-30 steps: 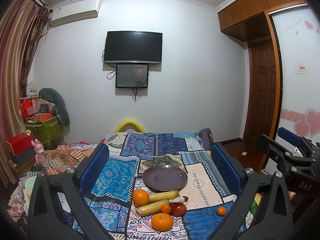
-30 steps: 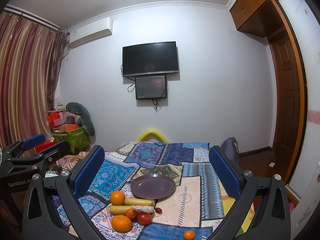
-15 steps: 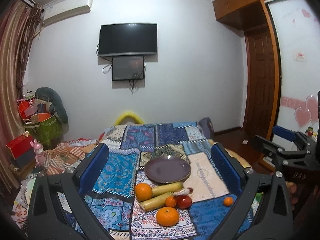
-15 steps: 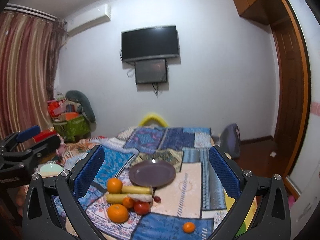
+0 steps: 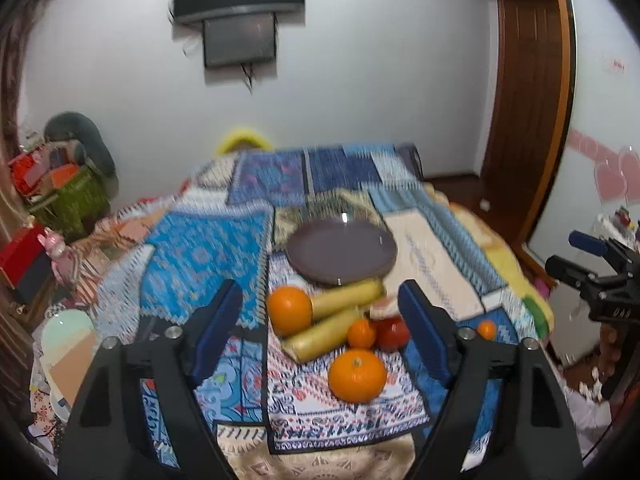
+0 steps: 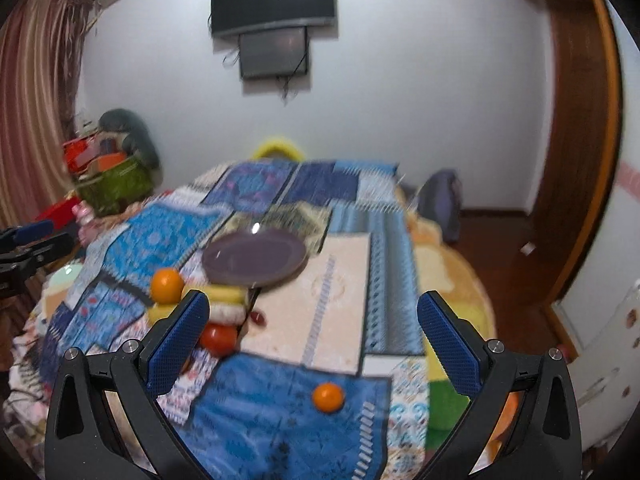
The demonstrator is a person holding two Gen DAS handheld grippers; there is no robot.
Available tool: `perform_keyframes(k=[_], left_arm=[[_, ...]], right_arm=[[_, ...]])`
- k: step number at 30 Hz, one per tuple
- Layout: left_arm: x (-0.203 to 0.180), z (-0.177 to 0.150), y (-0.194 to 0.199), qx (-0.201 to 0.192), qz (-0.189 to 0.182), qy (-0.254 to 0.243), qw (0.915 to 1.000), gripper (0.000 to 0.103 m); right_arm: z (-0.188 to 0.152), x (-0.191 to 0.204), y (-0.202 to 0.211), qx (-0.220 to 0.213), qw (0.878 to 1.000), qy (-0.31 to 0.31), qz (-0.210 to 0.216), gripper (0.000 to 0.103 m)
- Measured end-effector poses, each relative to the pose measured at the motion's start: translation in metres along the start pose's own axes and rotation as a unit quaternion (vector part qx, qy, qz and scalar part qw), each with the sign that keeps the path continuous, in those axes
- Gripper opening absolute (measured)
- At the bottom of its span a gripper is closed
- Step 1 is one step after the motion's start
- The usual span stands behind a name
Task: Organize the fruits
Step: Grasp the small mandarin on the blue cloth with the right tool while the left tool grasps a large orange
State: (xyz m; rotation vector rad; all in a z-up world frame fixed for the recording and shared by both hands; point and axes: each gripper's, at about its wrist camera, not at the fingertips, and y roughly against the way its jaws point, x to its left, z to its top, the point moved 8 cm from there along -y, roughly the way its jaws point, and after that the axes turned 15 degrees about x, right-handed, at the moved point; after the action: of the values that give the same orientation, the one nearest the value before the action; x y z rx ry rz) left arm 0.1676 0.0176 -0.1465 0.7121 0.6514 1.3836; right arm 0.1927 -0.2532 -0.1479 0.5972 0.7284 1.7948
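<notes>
A dark purple plate (image 5: 342, 250) lies empty on a patchwork cloth (image 5: 204, 252). Just in front of it lies a pile: two oranges (image 5: 357, 375), (image 5: 289, 310), two yellow corn cobs (image 5: 326, 334), a small mandarin (image 5: 361, 333) and a red tomato (image 5: 393, 332). Another small mandarin (image 6: 328, 397) lies apart to the right. My left gripper (image 5: 320, 332) is open above the pile. My right gripper (image 6: 312, 340) is open above the cloth, with the lone mandarin between its fingers (image 6: 178, 338). The plate (image 6: 255, 258) also shows in the right wrist view.
The cloth covers a round table (image 6: 452, 276). A green basket of clutter (image 5: 76, 196) and red boxes (image 5: 20, 256) stand at the left. A wooden door (image 5: 524, 92) and white cabinet (image 6: 600, 320) are at the right. A TV (image 6: 274, 2) hangs on the far wall.
Both grippers have moved forward and tilted down towards the table, so the fruit and plate look larger and closer. Both stay open. Nothing on the table has moved.
</notes>
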Motion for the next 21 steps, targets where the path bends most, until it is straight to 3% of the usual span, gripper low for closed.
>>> perform_keyframes(k=[4, 6, 12, 21], left_arm=[[-0.004, -0.008, -0.03, 0.048, -0.013, -0.007, 0.9987, 0.079], [-0.006, -0.013, -0.041, 0.071, -0.022, -0.007, 0.9972, 0.079], [-0.016, -0.031, -0.077, 0.135, -0.045, -0.017, 0.9897, 0.079], [-0.034, -0.052, -0.123, 0.203, -0.045, -0.047, 0.9769, 0.079]], right_arm=[[-0.009, -0.007, -0.018, 0.029, 1.0, 0.0, 0.005, 0.099], [-0.012, -0.01, -0.03, 0.048, 0.999, 0.003, 0.003, 0.088], [-0.032, -0.015, -0.06, 0.098, 0.995, 0.0, 0.012, 0.075], [-0.064, -0.015, -0.097, 0.166, 0.986, 0.002, 0.02, 0.075]])
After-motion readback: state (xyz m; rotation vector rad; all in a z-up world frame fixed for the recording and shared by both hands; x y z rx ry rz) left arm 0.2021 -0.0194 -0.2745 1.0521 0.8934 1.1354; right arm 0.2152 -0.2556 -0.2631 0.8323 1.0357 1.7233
